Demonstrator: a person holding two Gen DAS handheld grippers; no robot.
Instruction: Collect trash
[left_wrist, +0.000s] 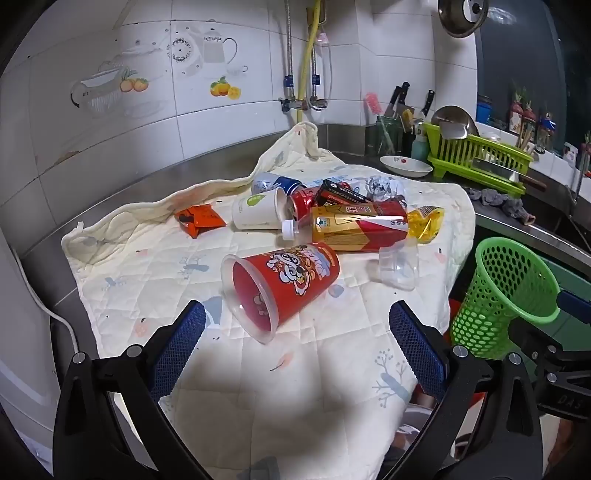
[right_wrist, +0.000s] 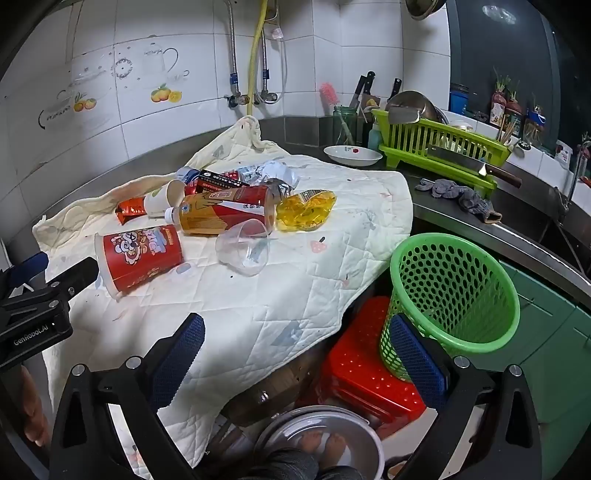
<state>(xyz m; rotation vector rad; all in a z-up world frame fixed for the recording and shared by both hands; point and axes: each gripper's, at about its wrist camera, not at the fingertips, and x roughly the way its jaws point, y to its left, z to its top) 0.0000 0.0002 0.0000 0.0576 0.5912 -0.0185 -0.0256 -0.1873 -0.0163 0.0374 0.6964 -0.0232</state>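
Our left gripper hangs with jaws wide, the red cup lying just ahead between them; we should straddle its middle squarely, closing gently. Right gripper also gapes, green basket beside it.

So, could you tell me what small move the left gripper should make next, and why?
Probably ease the left gripper forward and down around the red snack cup. Its jaws stand open and empty, and the cup lies on its side nearest them, apart from the pile, while the green basket sits empty.
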